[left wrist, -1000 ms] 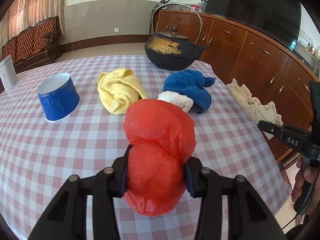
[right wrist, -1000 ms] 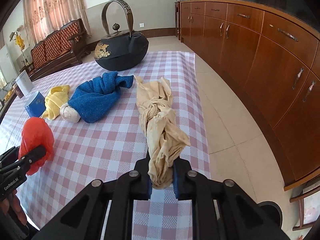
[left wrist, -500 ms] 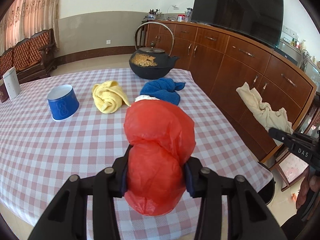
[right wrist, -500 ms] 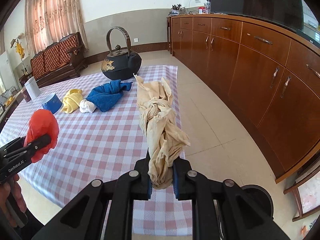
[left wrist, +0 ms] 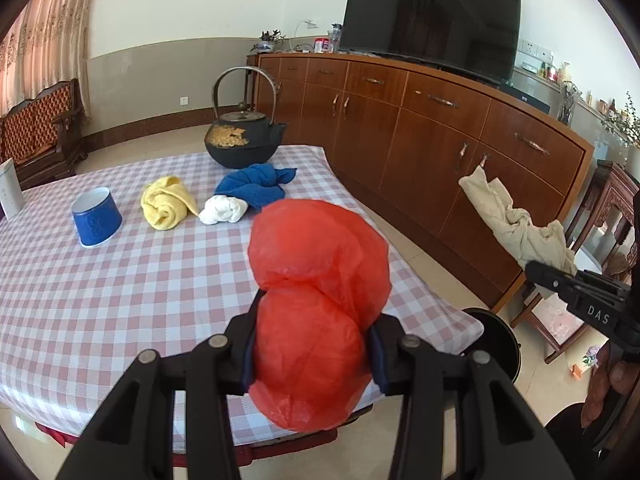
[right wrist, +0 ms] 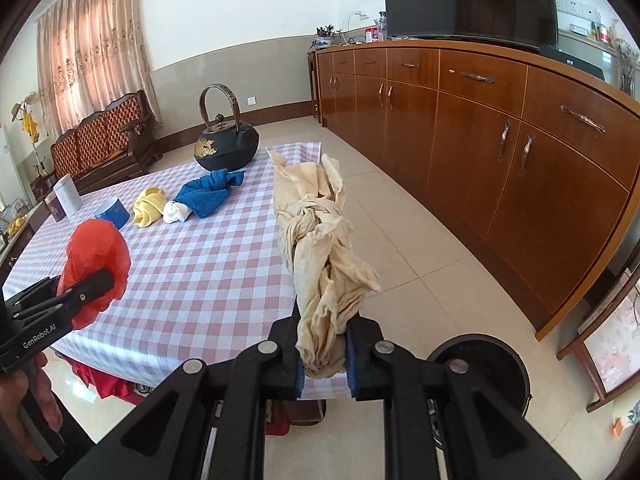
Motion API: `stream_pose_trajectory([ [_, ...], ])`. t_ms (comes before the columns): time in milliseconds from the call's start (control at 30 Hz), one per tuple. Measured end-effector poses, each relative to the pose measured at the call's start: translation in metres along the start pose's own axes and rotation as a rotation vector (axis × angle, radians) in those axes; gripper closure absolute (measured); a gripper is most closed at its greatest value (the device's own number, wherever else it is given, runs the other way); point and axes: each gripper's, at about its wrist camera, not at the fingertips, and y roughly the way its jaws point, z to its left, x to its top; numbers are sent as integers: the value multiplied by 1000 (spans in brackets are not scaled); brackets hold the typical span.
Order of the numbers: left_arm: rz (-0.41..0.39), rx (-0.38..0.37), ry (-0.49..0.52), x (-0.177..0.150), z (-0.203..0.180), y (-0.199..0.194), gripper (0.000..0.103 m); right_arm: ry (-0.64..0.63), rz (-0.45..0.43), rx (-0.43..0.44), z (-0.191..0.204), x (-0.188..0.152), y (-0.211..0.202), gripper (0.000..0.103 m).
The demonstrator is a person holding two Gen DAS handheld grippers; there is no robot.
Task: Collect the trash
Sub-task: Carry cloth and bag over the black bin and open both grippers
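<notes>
My left gripper (left wrist: 313, 354) is shut on a crumpled red plastic bag (left wrist: 320, 280), held above the near edge of the checked table (left wrist: 120, 280). My right gripper (right wrist: 322, 360) is shut on a twisted beige cloth (right wrist: 320, 240) that stands up from its jaws, off the table's right side over the floor. A black round bin (right wrist: 480, 368) sits on the floor just right of that gripper; it also shows as the bin (left wrist: 496, 344) past the table corner. The red bag (right wrist: 96, 256) and left gripper show at the left of the right wrist view.
On the table lie a yellow cloth (left wrist: 166, 202), a blue cloth (left wrist: 256, 184), a white wad (left wrist: 222, 210), a blue paper cup (left wrist: 96, 216) and a black iron kettle (left wrist: 240, 140). A long wooden sideboard (left wrist: 440, 140) with a television runs along the right. A wooden chair (right wrist: 608, 332) stands beside the bin.
Both grippers have pulled back and up from the table with their loads; the table items look smaller and farther. The bin has come into view in both views.
</notes>
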Motion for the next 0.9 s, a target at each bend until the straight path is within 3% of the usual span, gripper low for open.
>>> stream_pose_trajectory([
  [433, -11, -72, 97, 6, -57, 2, 58, 84, -17, -60, -50, -27, -32, 86],
  [900, 32, -216, 227, 1, -141, 26, 58, 195, -11, -167, -118, -60, -62, 86],
])
